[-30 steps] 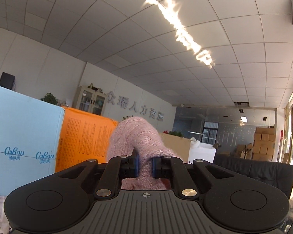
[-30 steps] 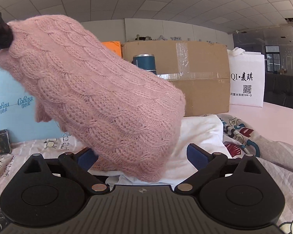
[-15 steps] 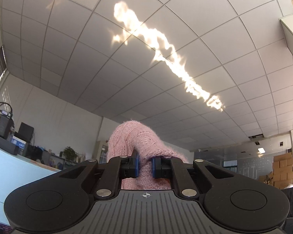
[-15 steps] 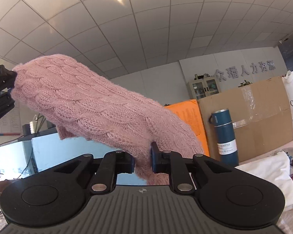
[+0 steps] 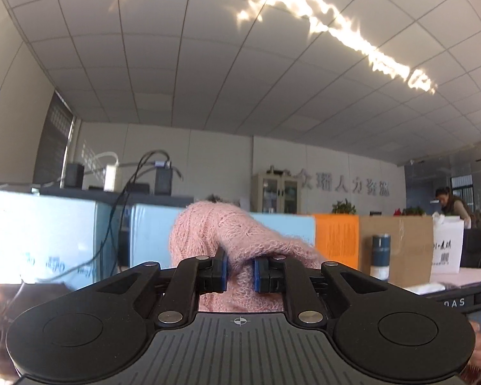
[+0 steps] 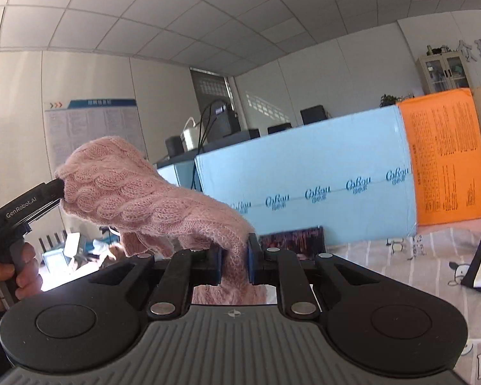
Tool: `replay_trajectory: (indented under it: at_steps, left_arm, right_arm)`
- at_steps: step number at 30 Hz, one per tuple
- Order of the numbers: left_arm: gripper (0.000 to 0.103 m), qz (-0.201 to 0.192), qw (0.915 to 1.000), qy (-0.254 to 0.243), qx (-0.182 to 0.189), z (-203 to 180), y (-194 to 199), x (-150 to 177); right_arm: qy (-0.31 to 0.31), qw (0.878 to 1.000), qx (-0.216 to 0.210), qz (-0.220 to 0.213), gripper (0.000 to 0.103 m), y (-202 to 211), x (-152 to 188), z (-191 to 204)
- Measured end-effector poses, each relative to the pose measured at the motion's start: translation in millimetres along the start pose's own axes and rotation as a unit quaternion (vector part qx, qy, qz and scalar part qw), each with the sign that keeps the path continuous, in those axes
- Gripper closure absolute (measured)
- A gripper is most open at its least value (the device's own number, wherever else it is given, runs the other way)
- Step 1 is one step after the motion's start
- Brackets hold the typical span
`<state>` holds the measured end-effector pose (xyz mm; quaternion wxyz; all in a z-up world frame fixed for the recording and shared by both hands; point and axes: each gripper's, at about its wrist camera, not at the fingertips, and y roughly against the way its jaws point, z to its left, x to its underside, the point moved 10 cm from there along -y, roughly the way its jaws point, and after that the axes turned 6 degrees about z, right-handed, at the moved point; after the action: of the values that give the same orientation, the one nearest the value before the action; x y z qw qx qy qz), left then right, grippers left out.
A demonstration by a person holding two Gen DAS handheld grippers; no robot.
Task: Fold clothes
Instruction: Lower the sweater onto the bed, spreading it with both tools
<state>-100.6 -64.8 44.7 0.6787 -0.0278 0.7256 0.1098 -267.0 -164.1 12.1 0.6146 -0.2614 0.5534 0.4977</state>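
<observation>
the pink knitted garment [image 6: 150, 202] hangs in the air, stretched between both grippers. low in the centre of the right wrist view, the right gripper [image 6: 234, 264] is clenched on a thin fold of it, blue pads pressed against the knit. at the left edge of that frame a hand [image 6: 12, 272] grips the left gripper's handle. in the left wrist view, low centre, the left gripper [image 5: 239, 271] pinches the garment's other end. light blue boxes [image 6: 304, 189] stand behind, right of centre.

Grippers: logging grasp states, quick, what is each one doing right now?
Left gripper: shut on the pink knit sweater.
Right gripper: shut on the same sweater.
</observation>
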Motion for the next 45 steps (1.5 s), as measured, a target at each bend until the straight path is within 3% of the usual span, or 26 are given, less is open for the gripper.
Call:
replay_trajectory:
  at_steps: [2, 4, 6, 7, 8, 9, 11, 15, 19, 24, 28, 32, 34, 39, 42, 45]
  left_arm:
    - [0.086, 0.049, 0.9986, 0.002, -0.016, 13, 1, 26]
    - [0.079, 0.094, 0.9947, 0.010, -0.040, 23, -2, 51]
    - [0.063, 0.118, 0.9906, 0.014, -0.068, 36, 4, 71]
    - [0.045, 0.130, 0.9880, 0.015, -0.082, 42, 8, 80]
    - [0.030, 0.142, 0.9850, 0.017, -0.096, 48, 12, 90]
    - [0.025, 0.136, 0.9854, 0.022, -0.100, 57, 21, 95]
    - [0.013, 0.129, 0.9852, 0.021, -0.110, 68, 30, 97]
    - [0.012, 0.126, 0.9856, 0.027, -0.110, 79, 46, 97]
    - [0.012, 0.161, 0.9833, -0.040, -0.075, 71, 63, 106]
    - [0.012, 0.200, 0.9713, -0.120, -0.049, 63, 89, 112]
    - [0.012, 0.215, 0.9577, -0.180, -0.063, 63, 110, 112]
    - [0.012, 0.158, 0.9730, -0.157, -0.059, 66, 135, 83]
    - [0.009, 0.151, 0.9766, -0.148, -0.041, 60, 139, 79]
    - [0.009, 0.186, 0.9692, -0.156, 0.039, 17, 121, 108]
    - [0.009, 0.208, 0.9613, -0.169, 0.062, -4, 103, 130]
    - [0.009, 0.232, 0.9545, -0.185, 0.026, 4, 87, 146]
  right_arm:
    - [0.006, 0.999, 0.021, 0.033, 0.083, -11, 23, -1]
    - [0.008, 0.997, 0.044, 0.057, 0.069, -17, 42, -3]
    - [-0.007, 0.997, 0.062, 0.052, 0.051, -13, 50, -10]
    - [-0.017, 0.997, 0.068, 0.045, 0.048, -10, 52, -13]
    - [-0.025, 0.997, 0.071, 0.031, 0.038, -3, 50, -18]
    - [-0.034, 0.997, 0.074, 0.018, 0.025, 5, 49, -23]
    - [-0.049, 0.995, 0.082, 0.009, 0.018, 17, 53, -29]
    - [-0.075, 0.993, 0.095, 0.018, 0.018, 37, 71, -39]
    - [-0.112, 0.989, 0.094, 0.019, 0.017, 56, 87, -40]
    - [-0.117, 0.989, 0.079, 0.050, 0.014, 60, 104, -34]
    - [-0.131, 0.988, 0.039, 0.070, 0.014, 53, 115, -22]
    - [-0.117, 0.989, 0.012, 0.090, 0.014, 41, 126, -6]
    - [-0.118, 0.988, 0.005, 0.096, 0.014, 37, 129, -1]
    - [-0.125, 0.986, -0.006, 0.115, 0.014, 26, 136, 9]
    - [-0.129, 0.984, 0.006, 0.126, 0.014, 17, 139, 14]
    - [-0.131, 0.982, 0.030, 0.136, 0.018, 9, 143, 15]
